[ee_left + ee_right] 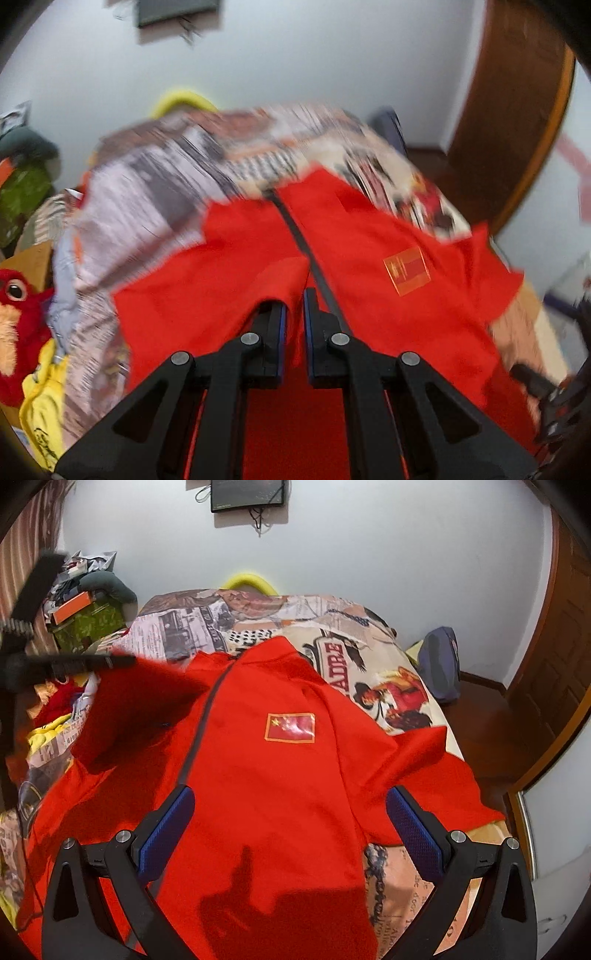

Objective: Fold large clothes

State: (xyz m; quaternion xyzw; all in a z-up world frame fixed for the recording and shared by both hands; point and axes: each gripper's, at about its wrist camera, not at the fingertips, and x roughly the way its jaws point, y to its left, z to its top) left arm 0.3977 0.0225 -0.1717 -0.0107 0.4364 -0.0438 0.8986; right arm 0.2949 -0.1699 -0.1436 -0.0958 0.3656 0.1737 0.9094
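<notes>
Red jacket [280, 775] sleeve pinched in the left gripper [294, 325]; right gripper [290, 823] hovers wide, empty; best lay that sleeve flat across the zip [195, 734], no bunching

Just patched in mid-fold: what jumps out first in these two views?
A bright red jacket with a flag patch lies spread across the printed bedspread. The left gripper is pinched shut on its fabric; the right gripper hovers open above it.

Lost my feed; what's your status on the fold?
Left gripper shut on red zip-front jacket. Right gripper open above it. Jacket on printed bedspread; nothing blocking.
</notes>
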